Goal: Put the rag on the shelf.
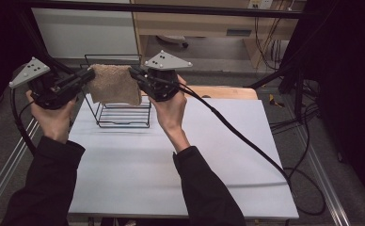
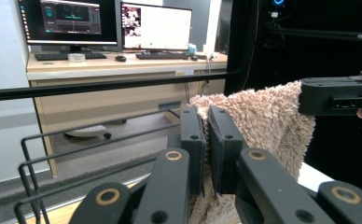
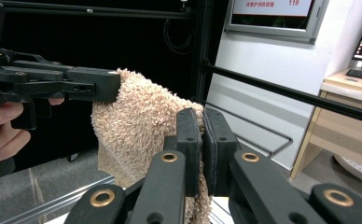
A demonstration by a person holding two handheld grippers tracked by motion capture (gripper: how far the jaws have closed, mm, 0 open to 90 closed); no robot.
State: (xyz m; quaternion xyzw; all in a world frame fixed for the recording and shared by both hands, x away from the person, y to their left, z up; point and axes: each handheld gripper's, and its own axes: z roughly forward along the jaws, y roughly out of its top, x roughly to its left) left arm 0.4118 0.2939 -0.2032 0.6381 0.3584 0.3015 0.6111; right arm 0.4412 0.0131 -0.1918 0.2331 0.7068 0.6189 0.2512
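A fluffy tan towel (image 1: 114, 84) is hanging in the air above the far side of the white table (image 1: 180, 160). It is looking soft and shaggy, and its bottom edge is drooping down. The left gripper (image 1: 90, 74) is pinching its left top corner tight. The right gripper (image 1: 134, 74) is pinching its right top corner tight. A black wire rack (image 1: 124, 115) is standing on the table just under the towel, with nothing sitting in it.

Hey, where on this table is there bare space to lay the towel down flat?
The white tabletop is bare in front of the wire rack, between the sleeves, and along its right side, up to the trailing cable. The back left is crowded: the rack stands there, below the beige towel.
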